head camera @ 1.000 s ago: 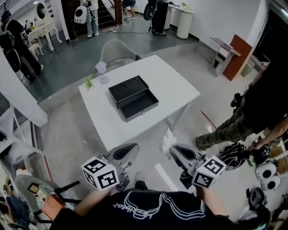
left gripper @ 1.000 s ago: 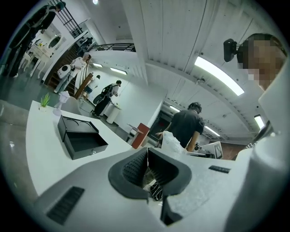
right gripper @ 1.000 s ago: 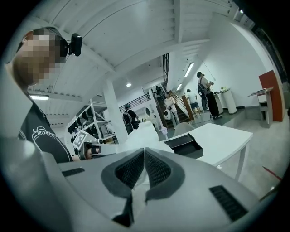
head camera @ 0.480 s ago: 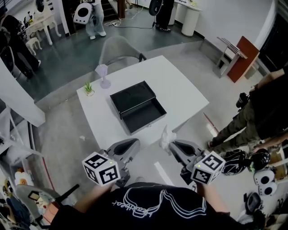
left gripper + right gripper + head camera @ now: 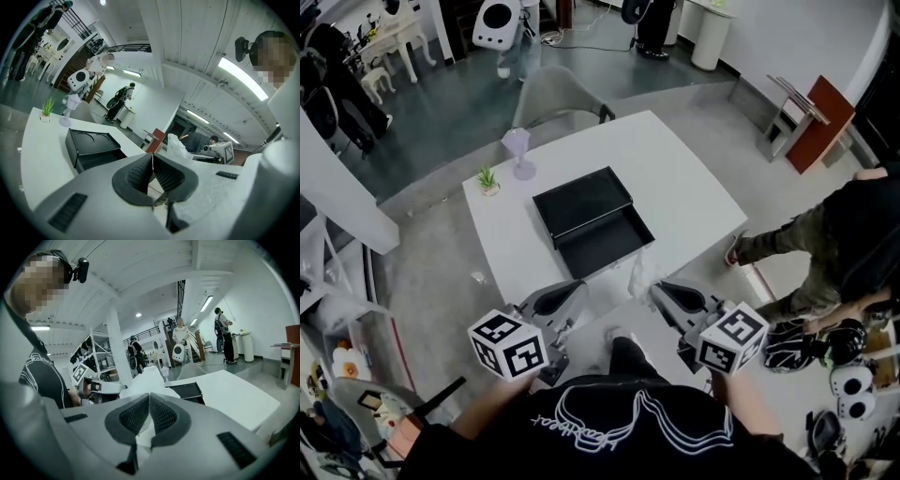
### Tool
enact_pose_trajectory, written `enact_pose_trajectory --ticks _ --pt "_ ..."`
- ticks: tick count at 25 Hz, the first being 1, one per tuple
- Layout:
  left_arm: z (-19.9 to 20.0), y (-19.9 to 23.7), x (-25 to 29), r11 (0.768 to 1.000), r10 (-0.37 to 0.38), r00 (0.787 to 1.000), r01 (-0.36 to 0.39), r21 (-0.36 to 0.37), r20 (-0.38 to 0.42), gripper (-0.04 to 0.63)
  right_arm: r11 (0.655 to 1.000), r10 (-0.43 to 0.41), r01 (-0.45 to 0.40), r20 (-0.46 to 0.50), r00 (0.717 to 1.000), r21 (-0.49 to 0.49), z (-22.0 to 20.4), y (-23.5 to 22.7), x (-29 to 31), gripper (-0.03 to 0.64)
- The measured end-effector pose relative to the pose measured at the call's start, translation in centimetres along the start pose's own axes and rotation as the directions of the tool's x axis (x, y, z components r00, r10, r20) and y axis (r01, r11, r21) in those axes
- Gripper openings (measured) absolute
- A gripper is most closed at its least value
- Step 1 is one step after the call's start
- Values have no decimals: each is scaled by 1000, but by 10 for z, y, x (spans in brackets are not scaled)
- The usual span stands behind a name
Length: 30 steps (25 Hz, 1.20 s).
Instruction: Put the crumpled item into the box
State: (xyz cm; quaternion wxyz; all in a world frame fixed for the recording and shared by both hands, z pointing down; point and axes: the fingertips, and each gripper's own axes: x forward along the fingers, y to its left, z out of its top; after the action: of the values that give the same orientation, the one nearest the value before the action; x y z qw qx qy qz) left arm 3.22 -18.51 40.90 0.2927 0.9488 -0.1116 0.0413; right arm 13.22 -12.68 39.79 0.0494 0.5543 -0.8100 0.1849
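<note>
In the last sec the person had stepped closer to the tabletop (image 5: 684, 178). The right tongs (image 5: 661, 292) stayed clamped on the crumpled item (image 5: 639, 275), now at the near edge, just beside the open black box (image 5: 592, 222). The left tongs (image 5: 570, 291) were together and empty. The plant (image 5: 488, 178) & vase (image 5: 521, 153) stood far left, so nothing blocked the box.

Box (image 5: 592, 220) lies on table (image 5: 694, 192); plant (image 5: 487, 177) to its left.

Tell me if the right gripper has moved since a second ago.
Yes. The right gripper, shut on the crumpled item, has come forward toward the table and black box.
</note>
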Motion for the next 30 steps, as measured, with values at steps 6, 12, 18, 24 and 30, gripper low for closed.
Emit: enact_pose_trajectory --ticks 6,12,18,24,30 --pt "14 13 18 997 76 997 -76 -5 26 8 996 84 -86 -42 996 -35 12 -30 28 8" --pt "29 37 31 987 160 985 -157 -42 70 8 982 165 -174 -106 980 -73 19 -56 60 8" --pt "42 59 37 967 252 962 -245 -76 104 8 954 238 -266 -197 951 -134 21 -74 99 8" --pt "50 81 34 940 339 931 -329 -89 137 8 916 304 -359 -275 912 -179 12 -86 133 8" --pt "53 98 32 908 417 892 -401 -119 174 8 854 322 -448 -406 855 -264 -14 -93 158 9"
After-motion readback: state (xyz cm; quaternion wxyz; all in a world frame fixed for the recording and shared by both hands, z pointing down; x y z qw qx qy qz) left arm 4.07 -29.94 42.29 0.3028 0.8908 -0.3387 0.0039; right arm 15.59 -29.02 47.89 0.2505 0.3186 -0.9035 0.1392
